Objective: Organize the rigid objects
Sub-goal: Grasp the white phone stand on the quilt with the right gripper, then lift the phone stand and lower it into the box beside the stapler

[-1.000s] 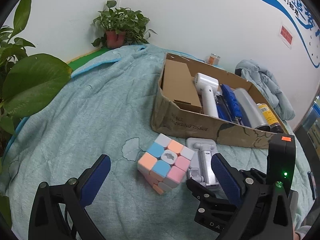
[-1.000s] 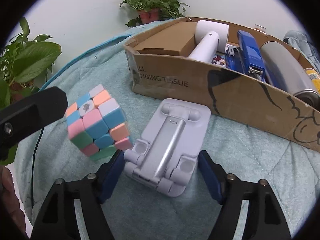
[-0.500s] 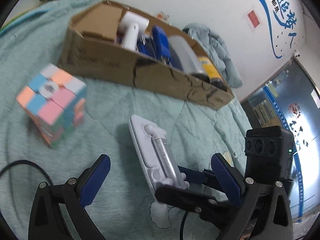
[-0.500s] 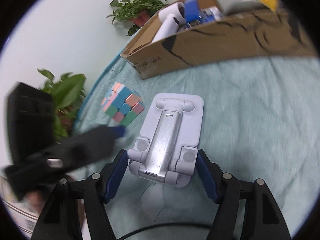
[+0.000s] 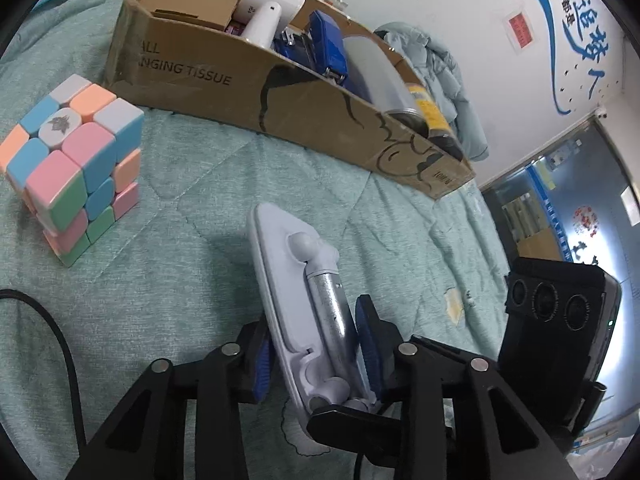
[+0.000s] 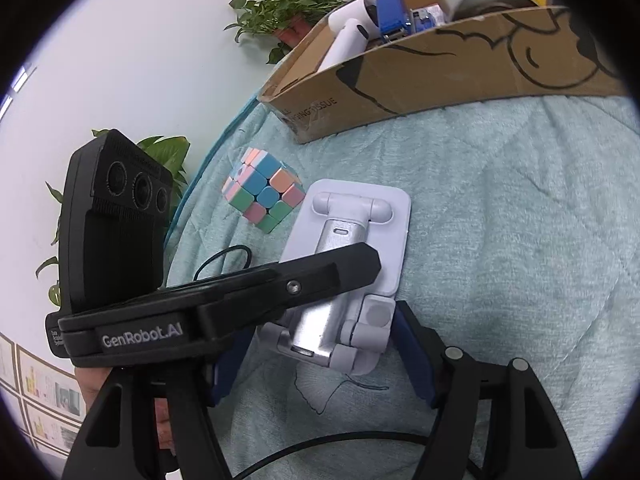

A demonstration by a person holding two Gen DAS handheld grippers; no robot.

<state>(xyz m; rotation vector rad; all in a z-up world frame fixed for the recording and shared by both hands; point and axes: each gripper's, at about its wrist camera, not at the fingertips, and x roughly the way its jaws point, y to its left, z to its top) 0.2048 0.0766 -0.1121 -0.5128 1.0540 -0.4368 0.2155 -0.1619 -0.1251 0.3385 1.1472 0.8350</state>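
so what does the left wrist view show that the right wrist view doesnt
Only the left wrist view shows the left gripper shut on the phone stand, plus the yellow can in the box. Only the right wrist view shows the potted plant and the right gripper. Both show the puzzle cube and cardboard box.

You could read "ANGING TISSUE" printed in black on the long side of the cardboard box (image 5: pixel 224 80), with "ALL" above it; the left gripper (image 6: pixel 320 264) bore "GenRobot.AI" in white on its black body; blue Chinese characters (image 5: pixel 576 4) ran down the wall, too distorted to read.
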